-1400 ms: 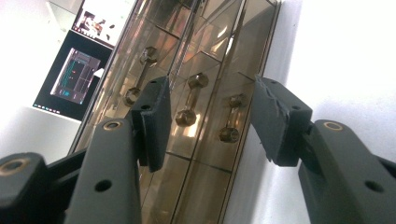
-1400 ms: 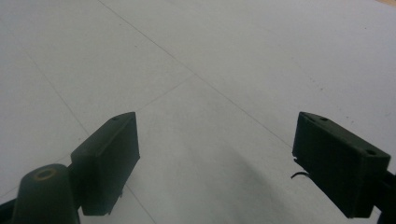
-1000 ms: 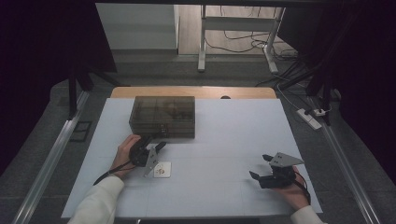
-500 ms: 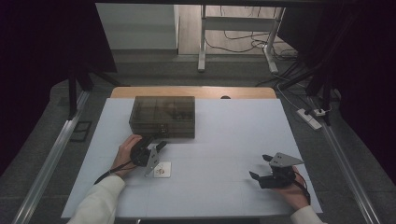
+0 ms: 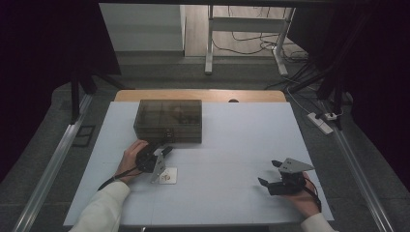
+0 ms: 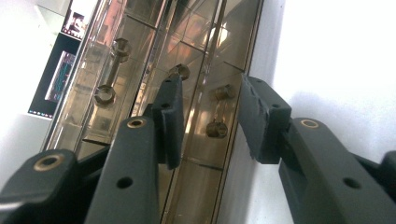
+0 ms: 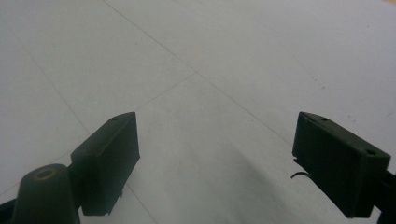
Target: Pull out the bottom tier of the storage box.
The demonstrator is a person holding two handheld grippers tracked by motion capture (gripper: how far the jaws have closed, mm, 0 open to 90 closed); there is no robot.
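Grippers occupied the lower part of the high view. The left gripper [image 5: 164,151] sat left of centre, held by the left hand [image 5: 130,159], with its tips at the front face of the box [image 5: 168,120]. The box, a smoky translucent case, stood in the upper-centre area of the white table [image 5: 232,130], its far side near the wooden edge [image 5: 203,94]. A small white card [image 5: 168,176] lay flat on the table just below the left gripper, apart from the box.

In the left gripper view, the box [image 6: 187,56] filled the upper left and centre of the frame, seen at a steep tilt. Brass latch fittings [image 6: 215,129] on its front lay in the gap between the two black jaws. The left gripper [image 6: 210,112] was partly open; its jaws had just been closing, with the latch between them. Contact between pads and latch could not be confirmed; a visible gap remained on both sides.

The right gripper [image 5: 270,174] rested at the lower right of the high view, held by the right hand [image 5: 304,199], well apart from the box. In the right gripper view, the right gripper [image 7: 215,149] had its jaws set wide, with bare table [image 7: 224,65] between them.
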